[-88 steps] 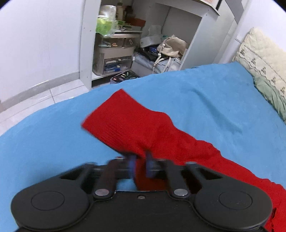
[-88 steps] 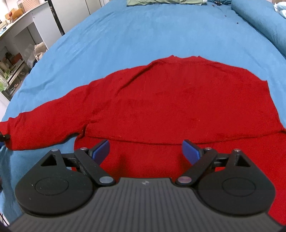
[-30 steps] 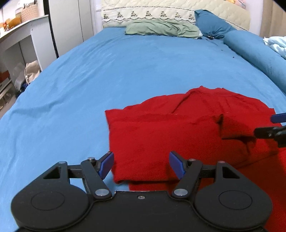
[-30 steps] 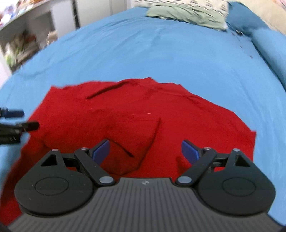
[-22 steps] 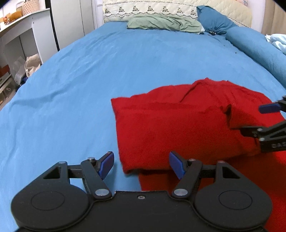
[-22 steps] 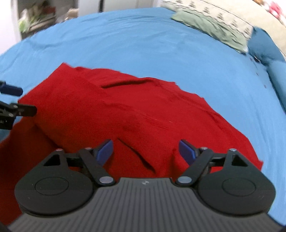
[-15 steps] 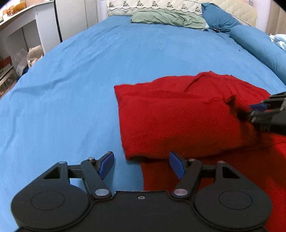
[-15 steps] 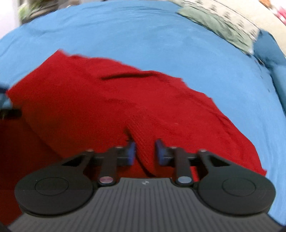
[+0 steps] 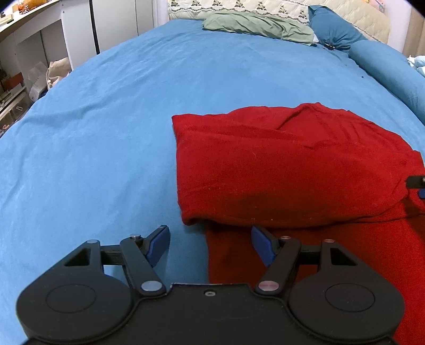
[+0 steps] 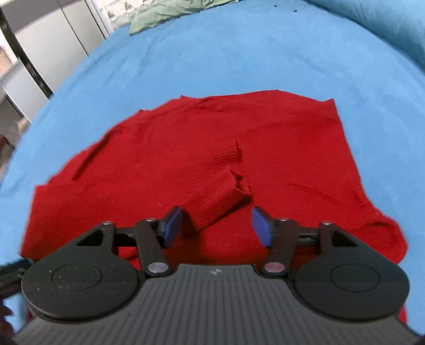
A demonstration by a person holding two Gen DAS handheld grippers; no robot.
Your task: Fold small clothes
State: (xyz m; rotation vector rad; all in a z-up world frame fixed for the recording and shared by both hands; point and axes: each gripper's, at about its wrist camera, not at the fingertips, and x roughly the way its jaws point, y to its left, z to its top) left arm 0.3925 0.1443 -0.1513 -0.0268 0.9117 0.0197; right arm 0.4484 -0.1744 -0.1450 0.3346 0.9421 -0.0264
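Observation:
A red knit sweater (image 9: 287, 169) lies on the blue bedsheet (image 9: 106, 132), its left sleeve folded across the body. In the right wrist view the sweater (image 10: 186, 164) fills the middle, and the sleeve cuff (image 10: 225, 191) lies loose on top of it. My left gripper (image 9: 209, 245) is open and empty, just above the sweater's near left corner. My right gripper (image 10: 216, 225) is open, with the cuff lying between and just past its fingers. Its tip shows at the right edge of the left wrist view (image 9: 417, 183).
A green pillow (image 9: 255, 24), a blue bolster (image 9: 372, 61) and a cream headboard (image 9: 345, 16) are at the far end of the bed. White shelving with clutter (image 9: 24, 66) stands off the left side. A white cupboard (image 10: 47, 47) shows in the right wrist view.
My right gripper was shut on the sleeve cuff half a second ago; it has opened and the cuff now lies on the sweater. My left gripper stayed open and shifted slightly left.

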